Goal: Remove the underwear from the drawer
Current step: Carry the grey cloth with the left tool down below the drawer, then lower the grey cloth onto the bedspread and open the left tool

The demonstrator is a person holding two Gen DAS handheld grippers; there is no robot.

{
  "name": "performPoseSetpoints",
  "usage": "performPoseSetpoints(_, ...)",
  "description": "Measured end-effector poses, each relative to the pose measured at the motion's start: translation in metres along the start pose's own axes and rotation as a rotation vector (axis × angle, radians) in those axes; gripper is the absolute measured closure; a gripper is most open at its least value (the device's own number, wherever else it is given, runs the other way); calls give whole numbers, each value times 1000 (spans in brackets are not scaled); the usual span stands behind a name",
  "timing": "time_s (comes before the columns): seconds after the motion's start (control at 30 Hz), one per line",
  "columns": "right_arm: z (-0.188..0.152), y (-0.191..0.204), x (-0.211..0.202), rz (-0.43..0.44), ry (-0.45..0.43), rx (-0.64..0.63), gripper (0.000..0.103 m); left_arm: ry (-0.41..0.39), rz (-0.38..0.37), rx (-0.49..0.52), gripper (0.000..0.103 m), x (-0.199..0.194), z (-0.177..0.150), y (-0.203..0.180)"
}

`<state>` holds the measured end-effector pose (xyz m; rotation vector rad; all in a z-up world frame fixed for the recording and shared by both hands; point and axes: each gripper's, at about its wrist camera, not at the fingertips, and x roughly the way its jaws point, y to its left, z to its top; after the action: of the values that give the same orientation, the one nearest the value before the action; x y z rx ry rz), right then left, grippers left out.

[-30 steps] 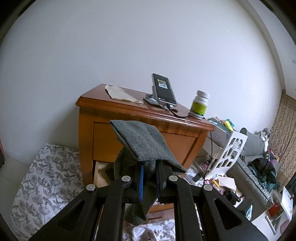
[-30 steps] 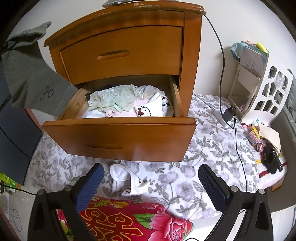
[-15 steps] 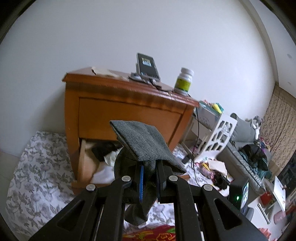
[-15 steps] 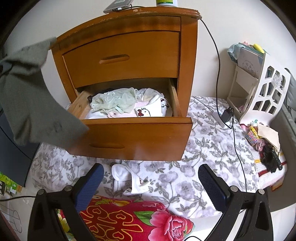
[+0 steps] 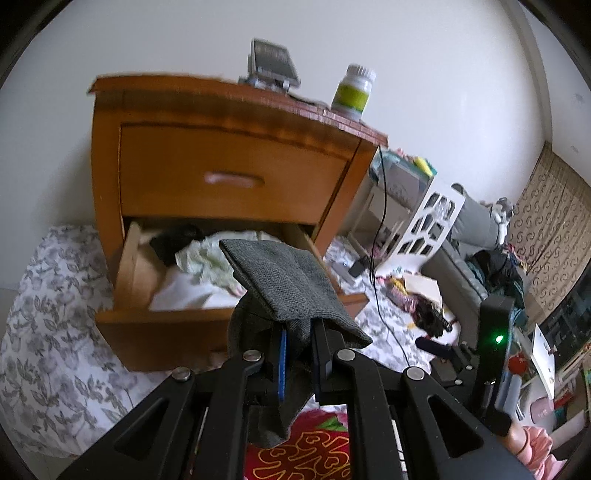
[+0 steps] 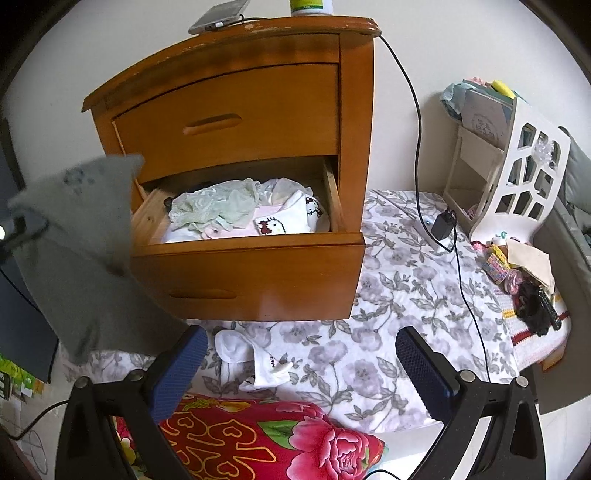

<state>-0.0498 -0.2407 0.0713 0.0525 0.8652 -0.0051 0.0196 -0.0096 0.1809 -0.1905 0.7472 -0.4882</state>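
Observation:
My left gripper is shut on grey underwear, which folds over its fingertips and hangs below them. In the right wrist view the same grey underwear hangs blurred at the left, in front of the nightstand's left side. The lower drawer of the wooden nightstand stands pulled out, holding pale green, white and pink garments. My right gripper is open and empty, low over the flowered bedding in front of the drawer.
A white sock lies on the grey-flowered sheet below the drawer. A red flowered cloth is nearest me. A phone, a bottle and a black cable are on the nightstand. A white rack stands to the right.
My left gripper has dropped and tilted downward with the grey underwear, so the open drawer now shows in its view. In the right wrist view the underwear has sunk lower at the left.

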Motion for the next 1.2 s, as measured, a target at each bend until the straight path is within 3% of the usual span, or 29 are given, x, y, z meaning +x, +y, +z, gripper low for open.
performPoseSetpoints(1.2, -6, 1, 42, 5, 92, -22, 0, 414, 117, -131, 92, 146, -79, 59)
